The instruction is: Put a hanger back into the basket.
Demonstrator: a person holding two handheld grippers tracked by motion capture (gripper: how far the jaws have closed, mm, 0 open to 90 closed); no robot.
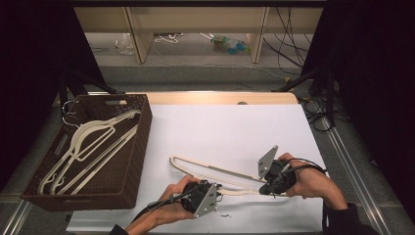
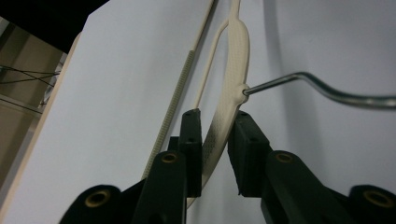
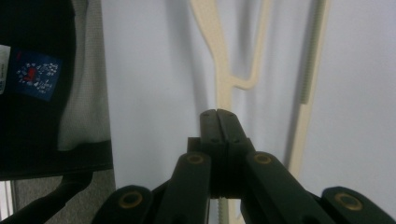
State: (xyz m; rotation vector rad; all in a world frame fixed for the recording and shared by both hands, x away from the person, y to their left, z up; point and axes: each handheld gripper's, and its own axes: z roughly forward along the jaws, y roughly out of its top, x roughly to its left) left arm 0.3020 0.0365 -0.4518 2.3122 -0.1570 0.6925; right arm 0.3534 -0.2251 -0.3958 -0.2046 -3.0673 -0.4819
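High view frames two hand-held tongs at work on one cream hanger [image 1: 215, 174] lying on the white table [image 1: 230, 127]. At about seven o'clock on the sheet, the left gripper [image 1: 215, 188] straddles the hanger's thick shoulder just below the neck; in the left gripper view [image 2: 218, 135] its jaws stand a little apart, the near pad close against the plastic and a sliver of daylight on the other side, so the hold looks loose rather than firm. At about five o'clock, the right gripper [image 1: 266, 188] has its jaws pressed tight together at the hanger's far arm; the right gripper view [image 3: 218, 123] has the cream arm running under the closed tips, and whether they pinch its edge cannot be told.

The wire hook [image 2: 322, 88] juts from the neck toward three o'clock in the left gripper view, free of both tongs. At nine o'clock stands the brown wicker basket [image 1: 139, 147], already holding other hangers [image 1: 88, 147].

The risk, judged from here: a lift on so slack a left-hand hold lets the smooth shoulder slide through the pads, the hanger pivots about the right-hand end, and the hook swings down to snag the basket rim or the hangers inside
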